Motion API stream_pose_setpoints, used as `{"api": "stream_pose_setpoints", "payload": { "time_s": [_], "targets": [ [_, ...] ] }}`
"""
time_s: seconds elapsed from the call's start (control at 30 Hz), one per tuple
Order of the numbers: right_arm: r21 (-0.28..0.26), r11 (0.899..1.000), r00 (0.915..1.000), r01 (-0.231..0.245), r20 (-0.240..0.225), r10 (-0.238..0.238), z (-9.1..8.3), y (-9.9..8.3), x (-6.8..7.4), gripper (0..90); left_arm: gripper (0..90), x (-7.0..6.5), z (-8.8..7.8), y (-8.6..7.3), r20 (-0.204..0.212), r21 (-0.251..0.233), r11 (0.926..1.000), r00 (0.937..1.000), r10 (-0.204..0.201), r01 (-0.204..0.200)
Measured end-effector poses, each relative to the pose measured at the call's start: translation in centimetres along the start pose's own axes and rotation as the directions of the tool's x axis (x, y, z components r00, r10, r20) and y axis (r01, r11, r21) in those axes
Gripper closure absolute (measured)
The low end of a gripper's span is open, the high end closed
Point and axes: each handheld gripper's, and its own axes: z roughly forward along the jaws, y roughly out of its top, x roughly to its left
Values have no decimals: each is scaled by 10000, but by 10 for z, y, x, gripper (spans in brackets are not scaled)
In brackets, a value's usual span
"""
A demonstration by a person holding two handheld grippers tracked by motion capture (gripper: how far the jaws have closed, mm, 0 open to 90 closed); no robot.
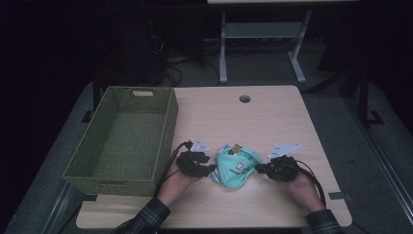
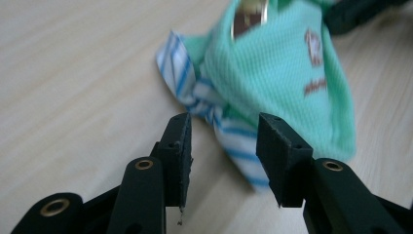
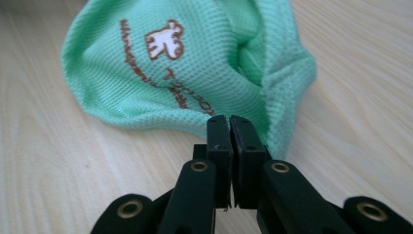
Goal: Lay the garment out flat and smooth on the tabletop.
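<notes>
Mint-green shirt point(image 1: 235, 168) lies bunched on the wooden table point(image 1: 272, 122) between both grippers; right gripper point(image 3: 229, 121) pinches its hem shut — likely anchoring it for folding. Left gripper point(image 2: 223, 127) stands half-open around the striped edge, not gripping; green basket point(image 1: 122, 141) waits alongside.

Garment point(image 2: 277, 68) top cut off; printed lettering point(image 3: 187, 90) unreadable.

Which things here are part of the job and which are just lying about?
In the job:
- crumpled mint-green knit garment with blue-striped trim
- left gripper, jaws apart at the striped edge
- right gripper, jaws closed at the green hem
- green woven basket, possibly

Lying about:
- white metal desk frame
- floor cables
</notes>
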Motion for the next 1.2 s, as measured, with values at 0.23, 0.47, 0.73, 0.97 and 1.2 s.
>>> {"api": "stream_pose_setpoints", "payload": {
  "time_s": [0.23, 0.47, 0.73, 0.97, 1.2],
  "targets": [
    [65, 9999, 9995, -148, 271, 147, -2, -2, -5, 851, 528, -6, 14, -3, 648, 357, 9993, 9978, 116, -139],
    [-582, 9983, 9994, -40, -337, 20, -11, 4, 8, 786, 525, -5, 22, -5, 984, 415, 9991, 9952, 13, -54],
    [-619, 9973, 9874, 390, -1511, -479, 1, 14, 36, 702, 684, -11, 29, -3, 1188, 652, 9969, 9923, 351, -431],
    [-289, 9969, 9733, 731, -2159, -776, 17, 18, 51, 633, 872, -15, 32, 1, 1049, 1005, 9874, 9882, 1115, -1221],
    [361, 9937, 9719, 1057, -2153, -955, 34, 17, 60, 663, 886, -16, 33, 2, 1009, 970, 9885, 9893, 1058, -1156]
  ]
}}
